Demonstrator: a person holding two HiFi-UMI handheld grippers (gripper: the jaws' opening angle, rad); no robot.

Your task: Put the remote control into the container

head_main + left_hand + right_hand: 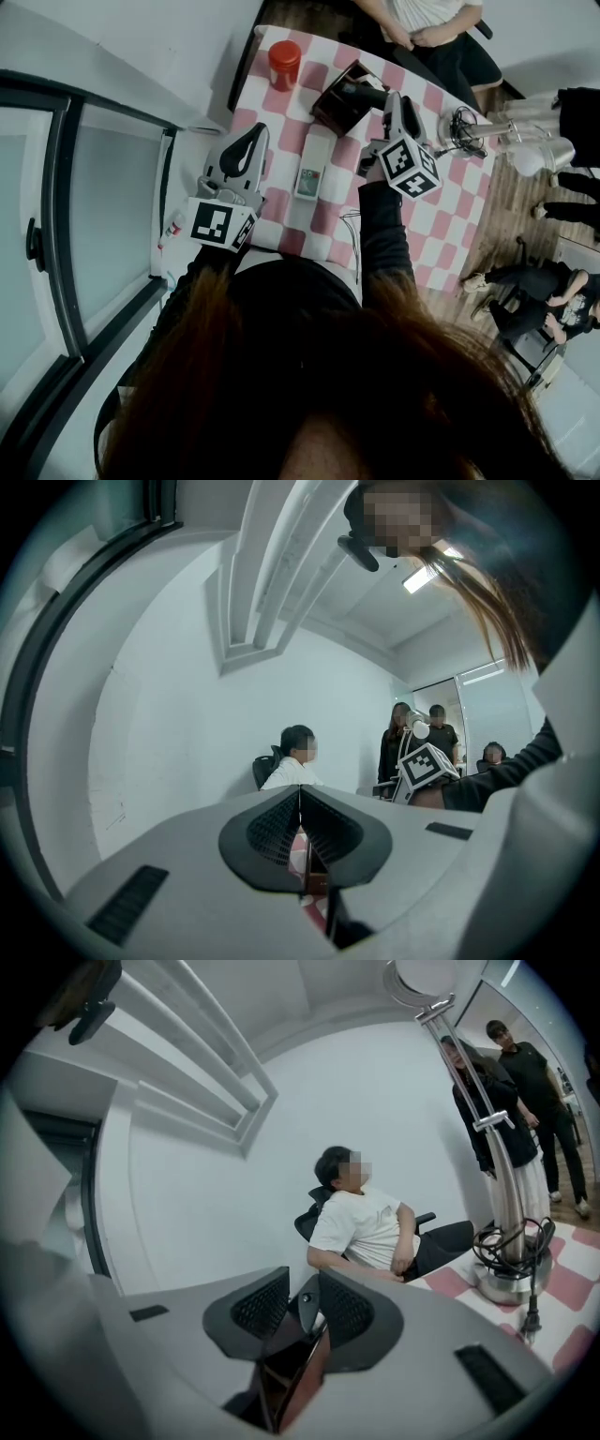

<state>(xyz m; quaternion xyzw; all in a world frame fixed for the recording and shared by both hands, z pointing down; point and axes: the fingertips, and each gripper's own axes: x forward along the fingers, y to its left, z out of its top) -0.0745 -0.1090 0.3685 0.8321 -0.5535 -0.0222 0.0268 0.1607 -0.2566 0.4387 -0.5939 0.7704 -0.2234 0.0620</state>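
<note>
A dark brown open container (330, 105) stands on the checked table, far of centre. A black remote control (364, 91) pokes out of its top. My right gripper (387, 97) hovers right at it. In the right gripper view the remote's end (302, 1299) sits between the jaws of the right gripper (303, 1302), above the container (292, 1384). The remote lies against the right pad, with a sliver of gap at the left pad, so the jaws stand partly open. My left gripper (251, 139) hangs over the table's left edge. Its pads (281, 822) meet on nothing.
A red cup (284, 64) stands at the far left corner. A long white flat thing with a small greenish panel (309, 178) lies between the grippers. A silver lamp stand (511, 1241) with cable is at the right. A seated person (361, 1227) is beyond the table.
</note>
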